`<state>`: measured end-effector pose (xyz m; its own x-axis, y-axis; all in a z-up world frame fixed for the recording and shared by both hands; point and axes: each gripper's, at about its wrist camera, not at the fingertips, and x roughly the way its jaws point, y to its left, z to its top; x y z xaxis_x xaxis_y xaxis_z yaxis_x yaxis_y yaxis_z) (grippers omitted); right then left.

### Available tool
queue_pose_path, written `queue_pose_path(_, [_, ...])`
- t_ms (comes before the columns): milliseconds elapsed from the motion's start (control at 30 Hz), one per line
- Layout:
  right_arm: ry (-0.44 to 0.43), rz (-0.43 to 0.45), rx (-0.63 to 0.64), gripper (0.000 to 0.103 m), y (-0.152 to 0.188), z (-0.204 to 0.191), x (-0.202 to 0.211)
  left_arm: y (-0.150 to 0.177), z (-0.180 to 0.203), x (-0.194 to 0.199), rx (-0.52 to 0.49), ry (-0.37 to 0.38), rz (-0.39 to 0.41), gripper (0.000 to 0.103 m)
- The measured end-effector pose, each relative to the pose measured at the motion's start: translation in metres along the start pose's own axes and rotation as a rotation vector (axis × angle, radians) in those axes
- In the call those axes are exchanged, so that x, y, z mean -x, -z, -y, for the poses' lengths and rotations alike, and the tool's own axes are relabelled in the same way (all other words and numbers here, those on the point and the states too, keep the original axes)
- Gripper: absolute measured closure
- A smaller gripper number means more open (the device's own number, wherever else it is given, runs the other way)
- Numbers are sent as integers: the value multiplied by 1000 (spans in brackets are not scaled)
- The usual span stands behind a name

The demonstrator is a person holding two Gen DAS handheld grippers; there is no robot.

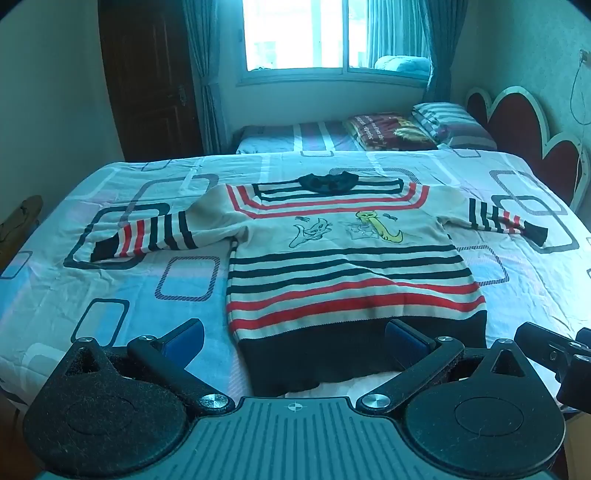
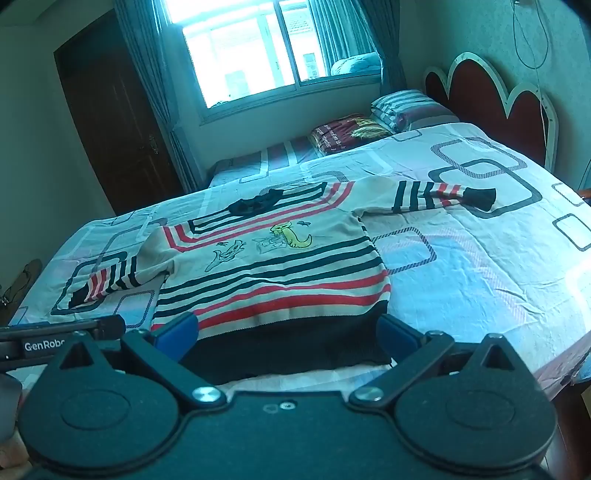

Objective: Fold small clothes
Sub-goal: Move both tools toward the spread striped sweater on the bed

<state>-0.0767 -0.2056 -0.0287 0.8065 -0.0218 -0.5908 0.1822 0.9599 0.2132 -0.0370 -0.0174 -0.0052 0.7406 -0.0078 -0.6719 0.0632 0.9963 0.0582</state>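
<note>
A small cream sweater with black and red stripes and cartoon pictures lies flat, face up, on the bed, both sleeves spread out, its black hem toward me. It also shows in the right wrist view. My left gripper is open, its blue pads wide apart, hovering just short of the hem's left part. My right gripper is open, its pads on either side of the hem's right part. Neither holds anything. The right gripper's edge shows in the left view.
The bed sheet has a blue, pink and white rectangle pattern. Folded blankets and pillows lie at the far side by the red headboard. A window and a dark door are behind.
</note>
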Motion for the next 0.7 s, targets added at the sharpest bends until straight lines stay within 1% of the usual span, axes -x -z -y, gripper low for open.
queue_pose_path(200, [-4,-8,3,1,-2,-3,0,-1,-1,-2,3,-2,-2,0])
queue_pose_path(233, [-6,-9,1,1,-5,2,-8,0,-1,-2,3,-4,-3,0])
queue_pose_path(267, [-6,-2,0,1,0,-4,-3,0,-2,-2,4,-4,-3,0])
queue_pose_path(533, [-6,1,0,1,4,-3,-8,-2,-2,-7,6,-9,-7,0])
queue_pose_path(700, [-2,4,4,1,-1,-5,-8,-3,-1,-9,5,-10,-12,0])
